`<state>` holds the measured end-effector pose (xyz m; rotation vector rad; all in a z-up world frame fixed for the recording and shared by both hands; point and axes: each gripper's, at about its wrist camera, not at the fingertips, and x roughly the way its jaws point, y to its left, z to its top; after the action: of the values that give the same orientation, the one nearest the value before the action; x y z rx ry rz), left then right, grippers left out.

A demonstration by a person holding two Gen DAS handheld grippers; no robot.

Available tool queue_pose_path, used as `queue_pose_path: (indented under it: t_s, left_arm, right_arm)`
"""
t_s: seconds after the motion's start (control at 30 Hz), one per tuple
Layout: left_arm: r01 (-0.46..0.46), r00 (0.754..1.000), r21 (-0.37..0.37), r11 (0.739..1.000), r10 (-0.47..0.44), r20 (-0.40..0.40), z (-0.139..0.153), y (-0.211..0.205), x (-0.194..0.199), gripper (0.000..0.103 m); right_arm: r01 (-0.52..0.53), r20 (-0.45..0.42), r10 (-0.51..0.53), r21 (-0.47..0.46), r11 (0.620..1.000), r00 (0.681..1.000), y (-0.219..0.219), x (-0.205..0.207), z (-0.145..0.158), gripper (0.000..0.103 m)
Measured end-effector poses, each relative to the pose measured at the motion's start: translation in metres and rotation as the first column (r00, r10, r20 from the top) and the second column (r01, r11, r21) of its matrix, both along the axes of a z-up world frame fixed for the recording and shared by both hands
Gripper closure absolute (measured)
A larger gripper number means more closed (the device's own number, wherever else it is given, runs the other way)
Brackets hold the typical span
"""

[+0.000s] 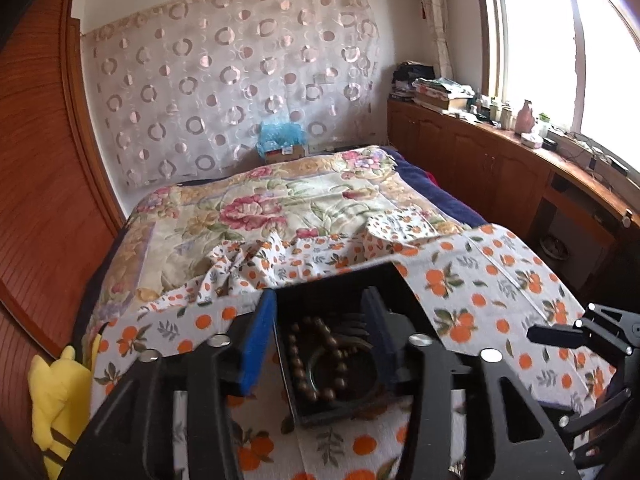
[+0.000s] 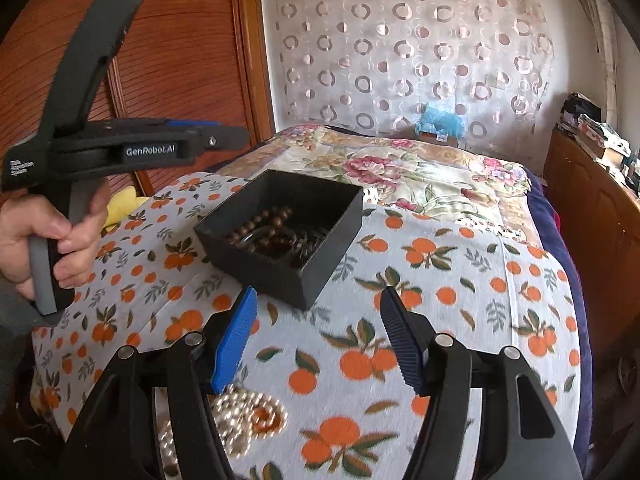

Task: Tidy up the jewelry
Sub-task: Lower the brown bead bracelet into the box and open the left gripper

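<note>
Box: black open-topped box on the orange-print cloth, at 12 o'clock from the right gripper's fingers.
Contents: brown bead strand coiled inside, with at least one ring-shaped bangle; other pieces too dark to identify.
Loose jewelry: pale bead strand on the cloth outside the box, at 7 o'clock from it, directly beneath the right gripper.
Left gripper: jaws spread, empty, poised above the box interior; one blue pad appears to sit outside the box wall at 9 o'clock.
Right gripper: jaws spread, nothing between them; tips near the closest box corner.
Task status: judged partly done; the pale strand is not yet in the box.
Risk 1: closing on one loop only may let the remaining strand trail and catch the box rim.
Risk 2: a pad nudging the wall could shift the light box on the soft, wrinkled cloth.
Risk 3: pads may pinch cloth together with the beads.
</note>
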<state>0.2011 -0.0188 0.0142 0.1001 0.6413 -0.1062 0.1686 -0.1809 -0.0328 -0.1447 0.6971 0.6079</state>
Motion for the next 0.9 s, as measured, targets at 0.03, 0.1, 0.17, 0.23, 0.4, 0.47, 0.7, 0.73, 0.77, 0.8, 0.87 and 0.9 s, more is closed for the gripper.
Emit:
queue_pose_path:
  t_s: [0.03, 0.1, 0.17, 0.23, 0.4, 0.47, 0.7, 0.73, 0.77, 0.8, 0.87, 0.9]
  left_arm:
    - [0.005, 1.000, 0.001, 1.000, -0.005, 0.005, -0.002, 0.000, -0.007, 0.043]
    - [0.012, 1.000, -0.003, 1.000, -0.012, 0.009, -0.005, 0.001, -0.018, 0.035]
    - [0.021, 1.000, -0.006, 1.000, -0.021, 0.003, -0.011, 0.002, -0.030, 0.026]
    - [0.019, 1.000, -0.005, 1.000, -0.019, -0.002, -0.017, 0.005, -0.043, 0.018]
    - [0.025, 1.000, -0.012, 1.000, -0.025, -0.015, -0.032, 0.011, -0.071, 0.013]
    - [0.025, 0.999, -0.011, 1.000, -0.025, -0.024, -0.038, 0.015, -0.082, 0.012]
    - [0.015, 0.995, -0.003, 1.000, -0.015, -0.098, -0.067, 0.034, -0.110, 0.011]
    - [0.012, 0.994, -0.005, 1.000, -0.012, -0.110, -0.071, 0.036, -0.112, 0.011]
    - [0.009, 0.992, -0.010, 1.000, -0.010, -0.124, -0.075, 0.039, -0.114, 0.011]
    - [0.007, 0.990, -0.019, 1.000, -0.009, -0.139, -0.080, 0.043, -0.117, 0.011]
    - [0.003, 0.987, -0.026, 1.000, -0.008, -0.158, -0.086, 0.048, -0.122, 0.011]
    - [-0.001, 0.986, -0.027, 1.000, -0.004, -0.167, -0.089, 0.050, -0.124, 0.011]
  right_arm:
    - [0.002, 0.001, -0.002, 0.006, 1.000, 1.000, -0.003, -0.006, -0.001, 0.037]
    - [0.002, -0.001, -0.002, 0.018, 1.000, 1.000, -0.005, -0.015, -0.001, 0.037]
    - [-0.007, -0.008, 0.007, 0.038, 0.999, 1.000, -0.007, -0.025, -0.003, 0.037]
    - [-0.019, -0.017, 0.020, 0.045, 0.999, 1.000, -0.006, -0.032, -0.006, 0.037]
    - [-0.052, -0.030, 0.054, 0.038, 0.998, 0.998, 0.005, -0.047, -0.014, 0.037]
    - [-0.068, -0.031, 0.068, 0.025, 0.997, 0.997, 0.013, -0.051, -0.016, 0.037]
    - [-0.137, -0.057, 0.136, -0.019, 0.990, 0.989, 0.038, -0.062, -0.027, 0.037]
    - [-0.148, -0.065, 0.146, -0.030, 0.989, 0.987, 0.042, -0.063, -0.031, 0.037]
    - [-0.154, -0.071, 0.151, -0.039, 0.987, 0.986, 0.045, -0.064, -0.033, 0.037]
    - [-0.162, -0.082, 0.158, -0.047, 0.986, 0.984, 0.049, -0.064, -0.037, 0.037]
    - [-0.177, -0.098, 0.171, -0.061, 0.982, 0.980, 0.057, -0.064, -0.042, 0.037]
    - [-0.184, -0.106, 0.177, -0.068, 0.981, 0.979, 0.060, -0.064, -0.044, 0.037]
